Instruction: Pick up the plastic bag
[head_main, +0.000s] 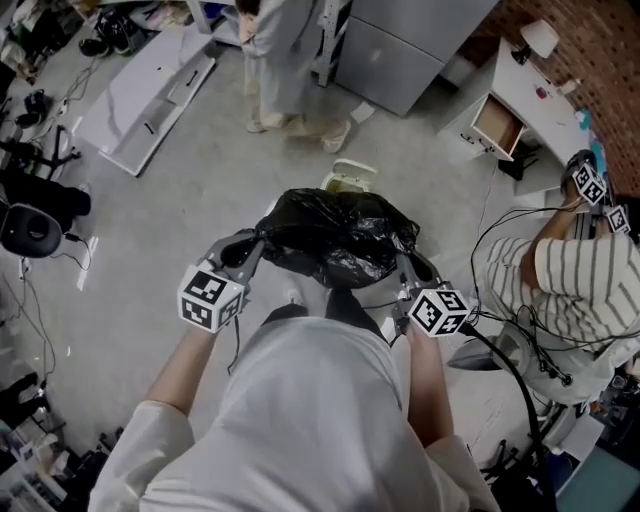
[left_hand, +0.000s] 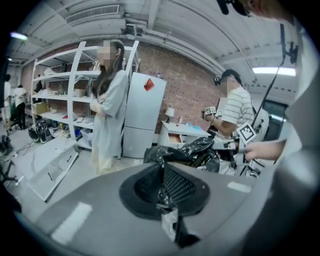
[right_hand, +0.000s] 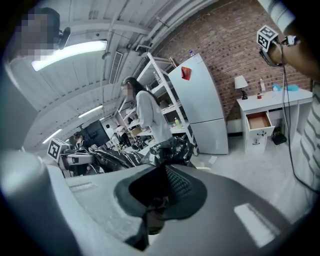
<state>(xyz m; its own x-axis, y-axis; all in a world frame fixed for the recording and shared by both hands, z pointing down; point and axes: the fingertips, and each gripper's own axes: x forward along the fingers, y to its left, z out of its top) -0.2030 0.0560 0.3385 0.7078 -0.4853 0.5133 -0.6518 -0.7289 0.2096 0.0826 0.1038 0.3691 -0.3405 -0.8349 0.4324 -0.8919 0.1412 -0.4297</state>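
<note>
**Two grippers clamped on one black plastic bag (head_main: 340, 238)**

Both of the person's hand-held tools are at the bag's sides, and the bag hangs bunched and crinkled between them, just in front of the wearer's legs and above the grey floor (head_main: 200, 190). The left gripper (head_main: 256, 246) has its jaws pressed together on the film at the bag's left edge. The right gripper (head_main: 404, 266) is clenched the same way on the right edge. In each gripper view the ribbed pads meet with black plastic nipped at the tips.

On the far side of the bag a person in pale clothes (head_main: 285, 70) stands beside a tall white fridge (head_main: 405, 50). To the right sits a second person in a striped shirt (head_main: 560, 290), near a white desk (head_main: 545, 100) with one drawer pulled open. A long white panel (head_main: 150, 90) lies flat on the floor at the far left, and a black office chair (head_main: 35, 228) stands at the left edge.
</note>
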